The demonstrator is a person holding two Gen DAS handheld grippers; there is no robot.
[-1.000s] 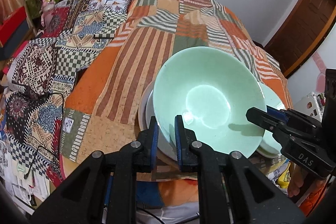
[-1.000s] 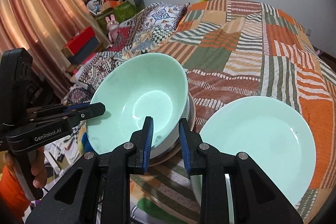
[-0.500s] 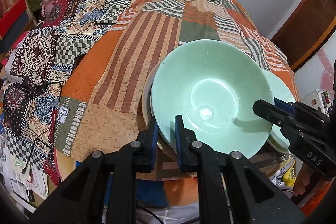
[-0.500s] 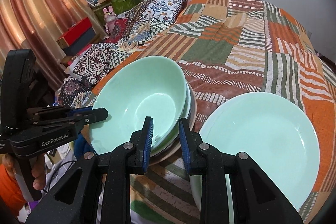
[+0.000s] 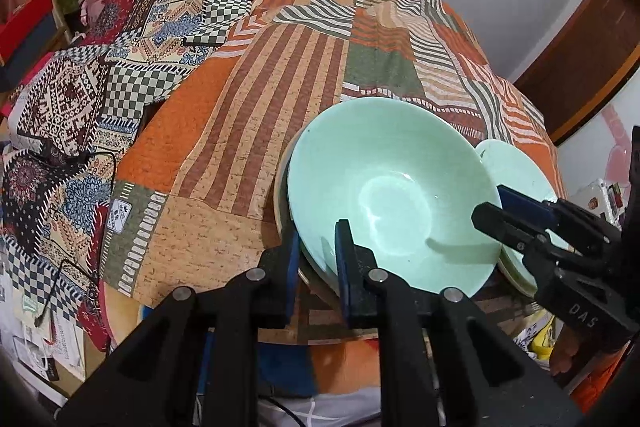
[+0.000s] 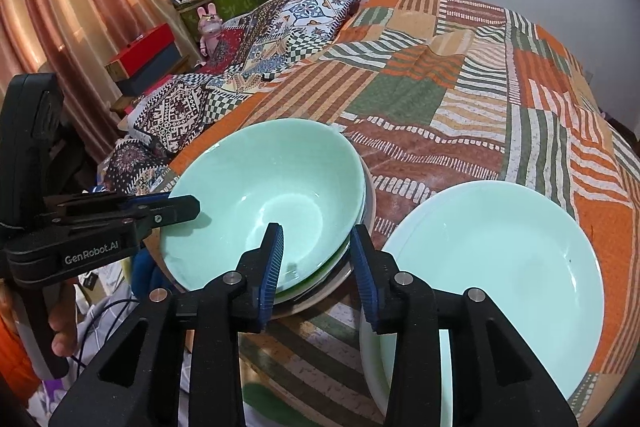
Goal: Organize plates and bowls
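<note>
A pale green bowl (image 5: 392,195) (image 6: 272,195) sits nested on a stack of dishes (image 6: 366,211) near the front edge of the patchwork cover. My left gripper (image 5: 318,245) straddles its near rim and its jaws are opening, standing just off the wall. On the opposite rim my right gripper (image 6: 316,239) is opening too, with a clear gap around the stacked rims. Each gripper shows in the other's view: the right gripper (image 5: 486,215) and the left gripper (image 6: 192,205). A stack of pale green plates (image 6: 500,267) (image 5: 516,167) lies just right of the bowls.
The striped patchwork cover (image 5: 304,67) stretches back to a white wall. A patterned blanket (image 5: 132,39) drapes on the left by cluttered shelves with a pink rabbit toy (image 6: 210,23) and a curtain (image 6: 60,27). A wooden door (image 5: 592,59) stands at right. Cables (image 5: 60,267) trail below the edge.
The bowl has sunk from a tilted hold down into the stack. Both pairs of jaws have spread, the right pair more than the left.
</note>
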